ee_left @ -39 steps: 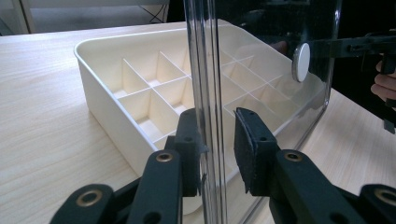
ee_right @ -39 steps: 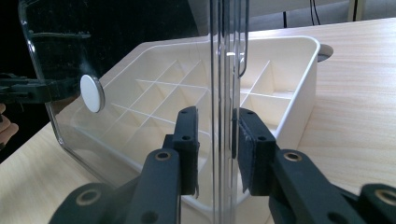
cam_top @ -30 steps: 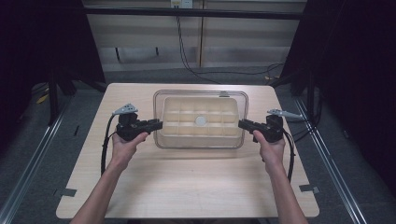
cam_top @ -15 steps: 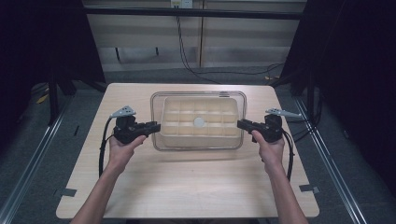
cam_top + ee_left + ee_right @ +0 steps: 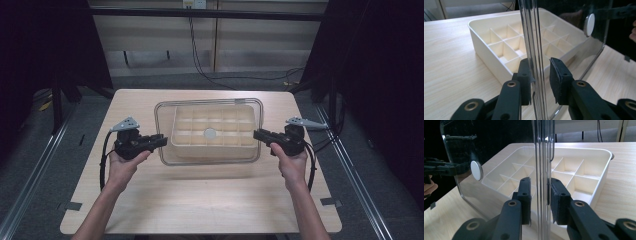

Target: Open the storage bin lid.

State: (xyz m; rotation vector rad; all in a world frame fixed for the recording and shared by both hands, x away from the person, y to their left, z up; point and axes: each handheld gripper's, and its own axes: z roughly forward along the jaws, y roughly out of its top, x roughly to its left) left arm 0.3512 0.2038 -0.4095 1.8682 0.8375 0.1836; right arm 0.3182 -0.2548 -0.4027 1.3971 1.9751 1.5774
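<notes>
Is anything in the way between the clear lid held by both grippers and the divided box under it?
Nothing visible. The clear lid is gripped at its side edges by the left gripper and right gripper, above the white divided box. The compartments that show look empty, and nothing lies on the rim.

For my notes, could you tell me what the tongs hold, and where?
Both hold the clear lid: left tongs on its left edge, right tongs on its right edge.
</notes>
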